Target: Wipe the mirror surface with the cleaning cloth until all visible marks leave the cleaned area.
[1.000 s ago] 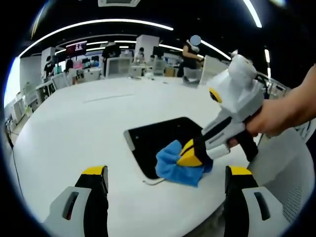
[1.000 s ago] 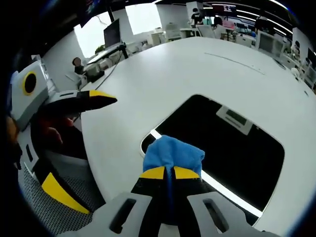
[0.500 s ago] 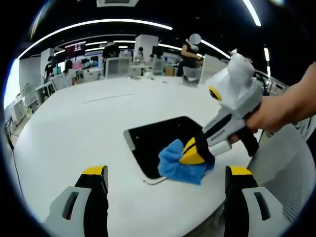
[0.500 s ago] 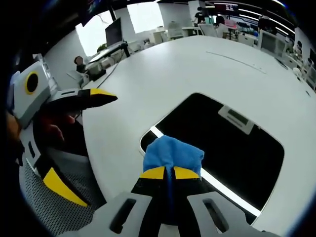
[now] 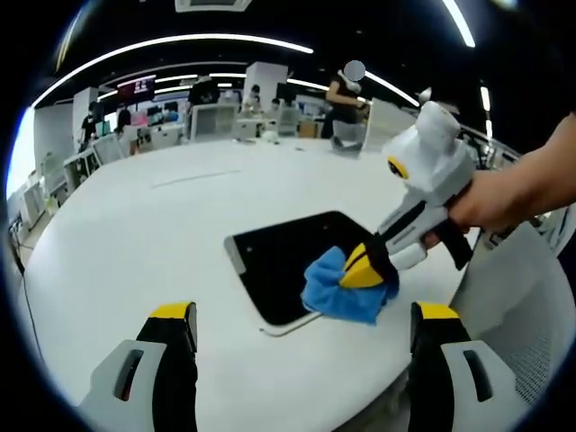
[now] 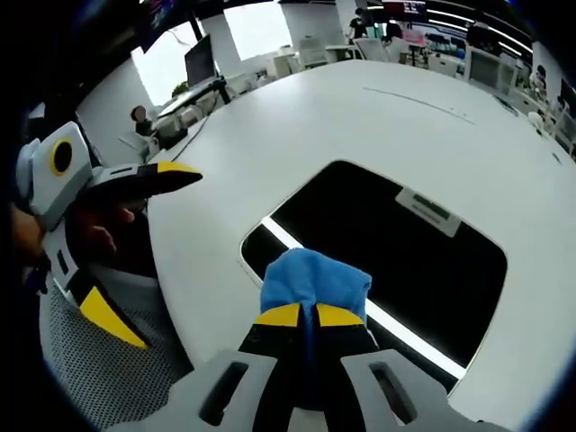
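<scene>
A dark rectangular mirror [image 5: 288, 261] [image 6: 387, 243] with a white rim lies flat on the round white table [image 5: 135, 243]. My right gripper [image 6: 313, 315] [image 5: 367, 267] is shut on a blue cleaning cloth [image 6: 313, 277] [image 5: 344, 290], which presses on the mirror's near edge. A hand holds that gripper, entering the left gripper view from the right. My left gripper [image 5: 297, 313] hovers open over the table's near edge, nothing between its yellow-tipped fingers [image 5: 171, 313]; it also appears at the left of the right gripper view [image 6: 157, 175].
A grey mesh chair [image 5: 522, 306] [image 6: 81, 378] stands beside the table's edge. Desks, monitors and several people fill the office behind the table [image 5: 225, 117]. A faint line marks the far tabletop [image 5: 193, 178].
The right gripper has slid the blue cloth along the mirror's near edge, rightward in the left gripper view. The left gripper has stayed put.
</scene>
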`<state>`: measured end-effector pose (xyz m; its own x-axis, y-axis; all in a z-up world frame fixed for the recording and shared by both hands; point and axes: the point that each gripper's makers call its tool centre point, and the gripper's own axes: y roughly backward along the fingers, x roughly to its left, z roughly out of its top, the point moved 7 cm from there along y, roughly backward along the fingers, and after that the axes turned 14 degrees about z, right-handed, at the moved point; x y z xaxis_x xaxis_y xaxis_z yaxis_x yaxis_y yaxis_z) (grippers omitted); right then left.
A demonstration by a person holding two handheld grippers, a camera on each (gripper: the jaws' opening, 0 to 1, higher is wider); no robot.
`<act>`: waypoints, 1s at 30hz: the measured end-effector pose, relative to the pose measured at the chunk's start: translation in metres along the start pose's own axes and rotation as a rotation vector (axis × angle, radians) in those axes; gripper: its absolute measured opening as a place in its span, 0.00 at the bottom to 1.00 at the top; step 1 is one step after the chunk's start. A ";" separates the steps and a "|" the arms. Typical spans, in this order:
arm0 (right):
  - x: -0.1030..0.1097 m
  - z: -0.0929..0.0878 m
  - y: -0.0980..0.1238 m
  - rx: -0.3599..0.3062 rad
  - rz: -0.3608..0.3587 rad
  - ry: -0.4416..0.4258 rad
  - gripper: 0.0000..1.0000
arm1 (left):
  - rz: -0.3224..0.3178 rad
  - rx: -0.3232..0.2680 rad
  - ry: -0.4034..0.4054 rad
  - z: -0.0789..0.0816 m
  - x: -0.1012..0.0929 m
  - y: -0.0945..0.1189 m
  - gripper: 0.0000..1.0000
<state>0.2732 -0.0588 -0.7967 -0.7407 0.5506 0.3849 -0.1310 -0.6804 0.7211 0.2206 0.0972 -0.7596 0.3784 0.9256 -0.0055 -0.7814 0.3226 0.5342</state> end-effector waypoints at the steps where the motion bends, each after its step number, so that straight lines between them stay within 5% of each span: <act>1: 0.000 0.000 0.001 0.001 0.000 -0.001 0.00 | 0.001 0.000 0.002 0.000 0.000 0.000 0.99; 30: -0.009 0.001 0.003 0.013 -0.025 -0.023 0.00 | 0.000 0.008 0.005 -0.002 0.001 -0.001 0.99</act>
<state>0.2802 -0.0653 -0.7972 -0.7220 0.5782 0.3800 -0.1401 -0.6599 0.7381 0.2206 0.0979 -0.7615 0.3760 0.9266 -0.0099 -0.7771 0.3212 0.5412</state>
